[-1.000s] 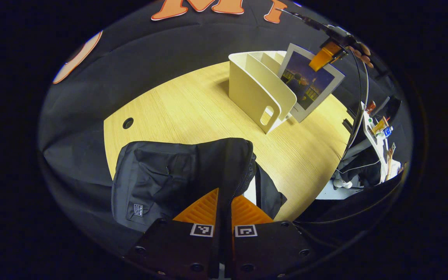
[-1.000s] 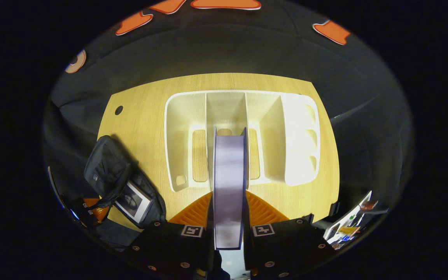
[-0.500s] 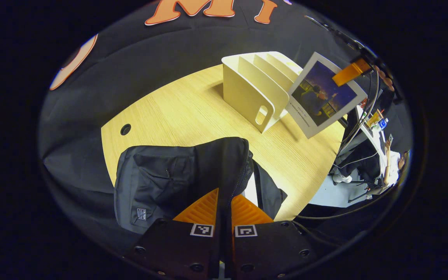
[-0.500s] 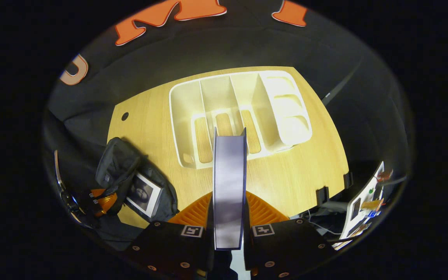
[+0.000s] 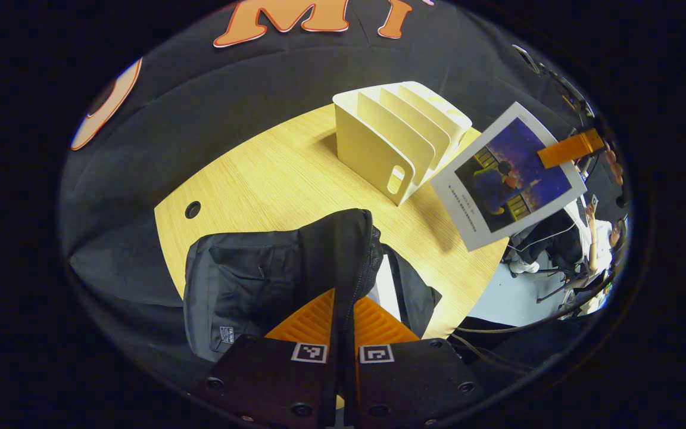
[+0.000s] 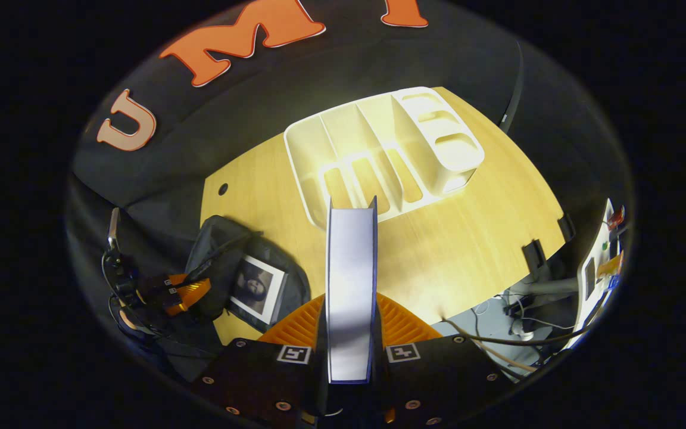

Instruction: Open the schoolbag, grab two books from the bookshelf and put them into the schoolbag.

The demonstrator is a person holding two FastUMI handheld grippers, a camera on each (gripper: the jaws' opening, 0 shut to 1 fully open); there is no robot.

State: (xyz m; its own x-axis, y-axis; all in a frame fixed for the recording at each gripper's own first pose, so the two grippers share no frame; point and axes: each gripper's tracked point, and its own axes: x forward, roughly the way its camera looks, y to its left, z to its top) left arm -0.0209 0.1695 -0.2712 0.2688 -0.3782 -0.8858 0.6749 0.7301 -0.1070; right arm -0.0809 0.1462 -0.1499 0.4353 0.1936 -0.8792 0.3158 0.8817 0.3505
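Schoolbag (image 5: pixel 271 274) black, lying at the near left edge of a pale wooden bench (image 5: pixel 271 173), mouth pulled open with the zippered flap pinched between the fingers of the left hand-held gripper (image 5: pixel 343 313), closed tight on the fabric at the bottom of the left gripper view. Inside the opening, seen from the right gripper view, a first book (image 6: pixel 255 288) with a white border and a dark portrait cover, already lodged in the bag (image 6: pixel 224 262), the left hand-held gripper (image 6: pixel 185 292) beside it at the bag's edge. Second book (image 6: pixel 350 286) clamped spine-up between the fingers of the right hand-held gripper (image 6: pixel 350 325), both fingers pressing on its covers, held in the air above the bench (image 6: pixel 468 238) and clear of the bookshelf (image 6: pixel 384 149). Same book (image 5: pixel 513 173) in the left gripper view, tilted, white-bordered cover with a dark blue picture facing the camera, gripped at its upper right corner by the right hand-held gripper (image 5: pixel 569 149), fingertips of the holding hand (image 5: pixel 614 167) just beyond. Bookshelf (image 5: pixel 396 134) a cream divider rack standing upright toward the far side of the bench, well apart from the schoolbag, slots bare. Cables (image 6: pixel 498 336) trailing off the bench's right edge.
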